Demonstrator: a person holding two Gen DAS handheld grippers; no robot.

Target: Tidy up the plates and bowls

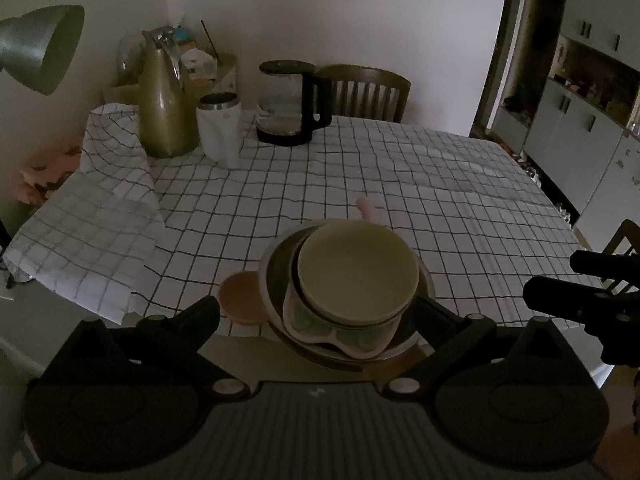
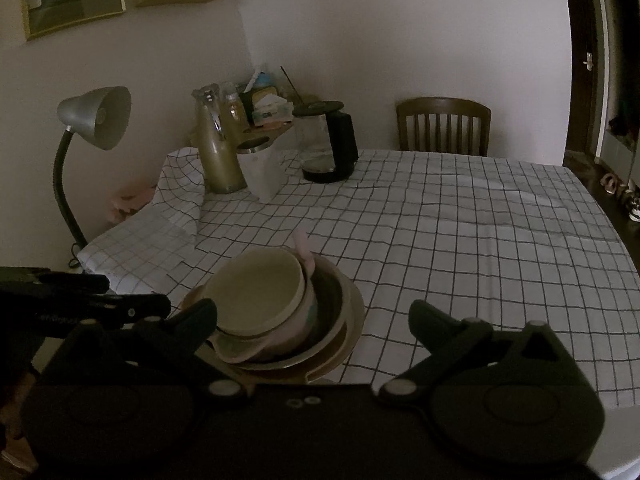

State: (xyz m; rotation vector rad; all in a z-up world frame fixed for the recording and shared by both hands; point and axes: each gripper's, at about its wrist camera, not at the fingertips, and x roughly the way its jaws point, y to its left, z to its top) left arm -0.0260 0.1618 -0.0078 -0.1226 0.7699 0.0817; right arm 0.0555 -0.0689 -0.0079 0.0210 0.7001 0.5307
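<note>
A stack of dishes stands near the front edge of the checked tablecloth (image 1: 400, 184). A cream bowl (image 1: 356, 272) is on top, over a pink dish with green marks (image 1: 344, 338), inside a wide dark bowl on a pale plate (image 1: 266, 280). A small tan disc (image 1: 240, 298) lies against the stack's left. My left gripper (image 1: 316, 312) is open, one finger on each side of the stack. My right gripper (image 2: 312, 314) is open too; the cream bowl (image 2: 256, 292) sits by its left finger (image 2: 200, 316). Whether any finger touches the stack is unclear.
At the table's back left stand a gold flask (image 1: 166, 108), a white cup (image 1: 220, 128) and a glass kettle (image 1: 292, 104). A wooden chair (image 1: 368, 92) is behind the table, a desk lamp (image 2: 96, 120) to the left and cupboards (image 1: 580, 100) to the right. A pink handle (image 1: 366, 206) pokes out behind the stack.
</note>
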